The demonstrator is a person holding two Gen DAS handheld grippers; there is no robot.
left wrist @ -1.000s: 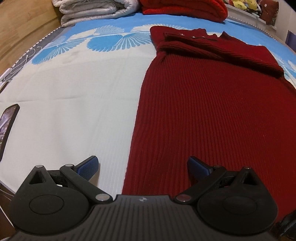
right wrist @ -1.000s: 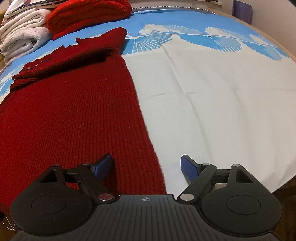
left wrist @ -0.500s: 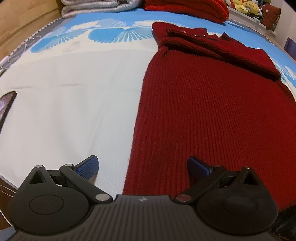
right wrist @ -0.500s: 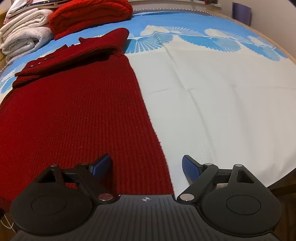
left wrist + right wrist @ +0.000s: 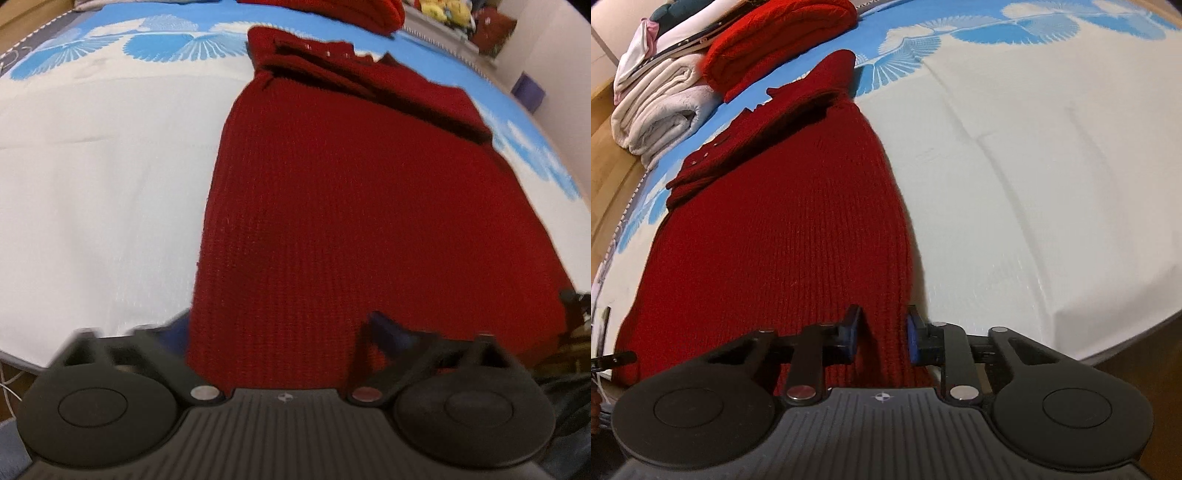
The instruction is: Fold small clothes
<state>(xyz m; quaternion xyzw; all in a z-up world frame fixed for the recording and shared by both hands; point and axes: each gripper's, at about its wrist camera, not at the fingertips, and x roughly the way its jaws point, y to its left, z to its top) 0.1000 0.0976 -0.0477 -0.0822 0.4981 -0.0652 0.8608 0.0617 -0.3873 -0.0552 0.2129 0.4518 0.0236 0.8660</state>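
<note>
- Dark red ribbed knit sweater [image 5: 354,206] lies flat, lengthwise on the bed [image 5: 92,192], hem at the near edge, top part folded down with small buttons showing.
- Left tongs [image 5: 280,328] closing, pads apart, hem's left corner between them, not pinched.
- Right tongs [image 5: 881,332] closing, narrow, pads squeezing the hem's right corner.
- Folded red knit [image 5: 783,33] and white blankets [image 5: 661,110] at the far edge.
</note>
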